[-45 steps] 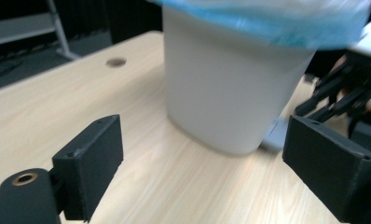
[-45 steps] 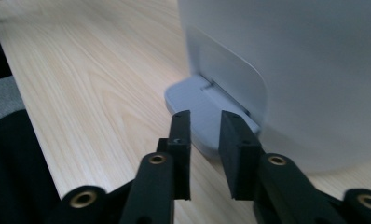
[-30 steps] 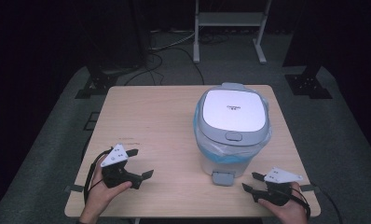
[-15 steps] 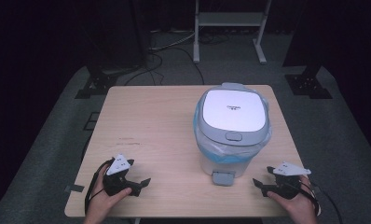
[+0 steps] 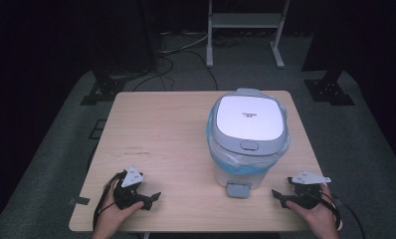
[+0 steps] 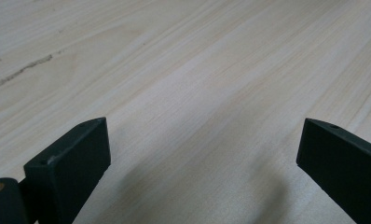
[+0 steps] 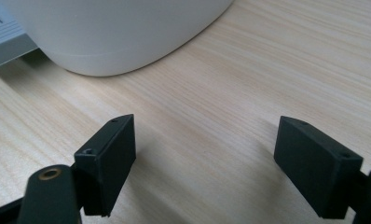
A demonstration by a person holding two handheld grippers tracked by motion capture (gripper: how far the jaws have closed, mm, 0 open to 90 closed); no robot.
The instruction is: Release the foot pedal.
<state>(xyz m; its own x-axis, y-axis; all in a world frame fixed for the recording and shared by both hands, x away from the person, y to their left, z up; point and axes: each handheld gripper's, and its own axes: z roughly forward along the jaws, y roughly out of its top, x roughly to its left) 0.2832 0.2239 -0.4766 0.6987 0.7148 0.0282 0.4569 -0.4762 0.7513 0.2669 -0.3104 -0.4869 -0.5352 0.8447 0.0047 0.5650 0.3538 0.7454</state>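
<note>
I am resting both grippers low at the bottom of the high view, the left gripper [image 5: 153, 197] spread wide over bare table [image 5: 166, 129], the right gripper [image 5: 277, 195] with jaws that have just been opening, nothing between them. The white pedal bin [image 5: 247, 134] is sitting right of centre, its grey pedal [image 5: 238, 189] facing me. I am judging that a careless sideways reach could shove the light bin or snag its liner [image 5: 246, 158]; the lid's small print is too tiny to read.
</note>
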